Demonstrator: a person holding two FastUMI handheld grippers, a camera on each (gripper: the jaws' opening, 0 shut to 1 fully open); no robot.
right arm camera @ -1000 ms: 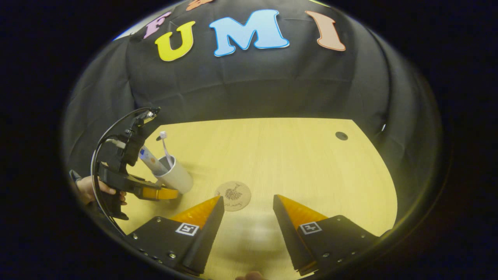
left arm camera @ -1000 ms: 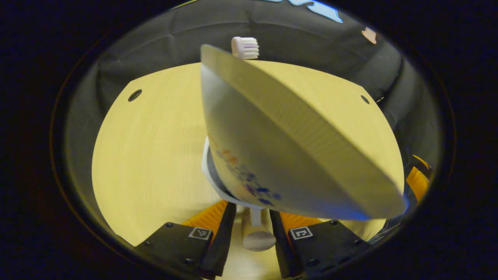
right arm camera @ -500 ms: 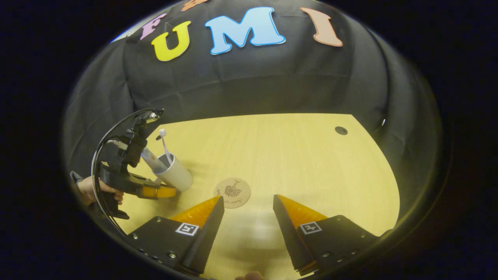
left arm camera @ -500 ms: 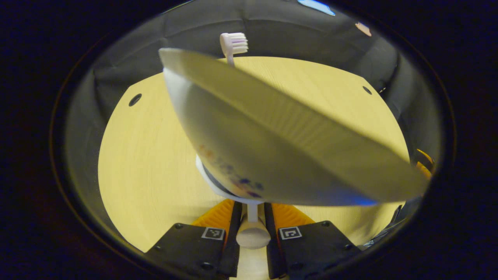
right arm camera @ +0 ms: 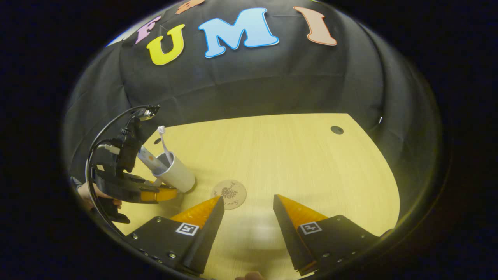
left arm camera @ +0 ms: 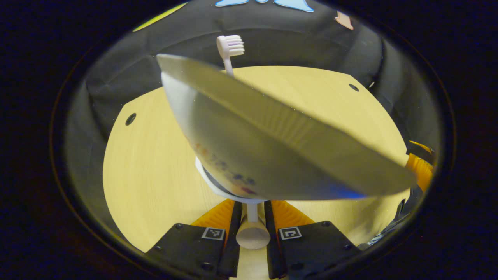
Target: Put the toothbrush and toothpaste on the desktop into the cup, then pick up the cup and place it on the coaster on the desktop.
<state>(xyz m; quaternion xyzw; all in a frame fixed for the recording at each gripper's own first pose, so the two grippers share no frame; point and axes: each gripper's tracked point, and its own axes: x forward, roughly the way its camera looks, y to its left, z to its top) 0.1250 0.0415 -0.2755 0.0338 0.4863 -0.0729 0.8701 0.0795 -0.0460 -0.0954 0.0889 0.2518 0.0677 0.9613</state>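
The left tongs (left arm camera: pixel 251 217) are clamped on the handle of the white cup (right arm camera: pixel 177 177), which stands at the left of the table (right arm camera: pixel 291 155) holding the toothbrush (right arm camera: pixel 163 140) and the toothpaste (left arm camera: pixel 272 147). The round coaster (right arm camera: pixel 228 193) lies just right of the cup. The right tongs (right arm camera: pixel 247 206) hang apart, nearer than the coaster.

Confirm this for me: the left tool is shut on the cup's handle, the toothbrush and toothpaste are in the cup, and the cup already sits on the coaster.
Not quite. The cup is not on the coaster; the right gripper view shows it beside the coaster, apart from it. The rest holds: the left tool is shut on the cup's handle, with the toothbrush and toothpaste in the cup.
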